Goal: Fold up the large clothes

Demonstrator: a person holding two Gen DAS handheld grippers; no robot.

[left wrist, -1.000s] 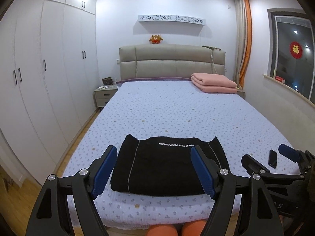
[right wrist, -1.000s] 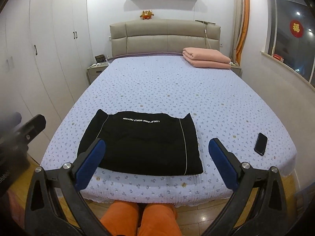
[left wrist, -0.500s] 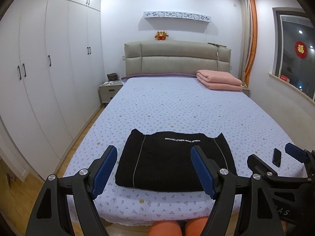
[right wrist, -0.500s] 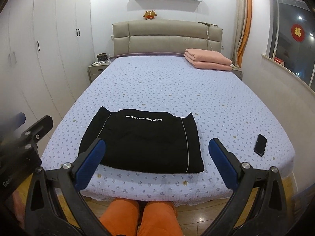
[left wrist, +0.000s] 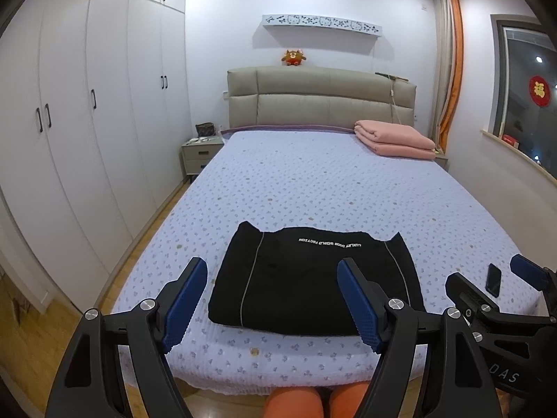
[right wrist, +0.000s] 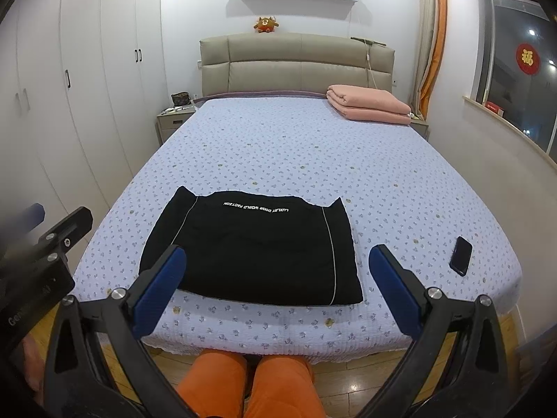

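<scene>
Partly, left gripper (left wrist: 271, 299) fingers (left wrist: 358, 303) hide the folded black garment (left wrist: 306, 278).

this was a home bedroom: a wide bed with a lilac floral quilted cover (right wrist: 313, 160) and padded beige headboard (right wrist: 296, 66), tall white wardrobe doors (left wrist: 87, 122), a small grey bedside table (left wrist: 200, 155).

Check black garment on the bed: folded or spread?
Folded. The black garment lies as a compact rectangle with straight edges near the bed's foot.
</scene>
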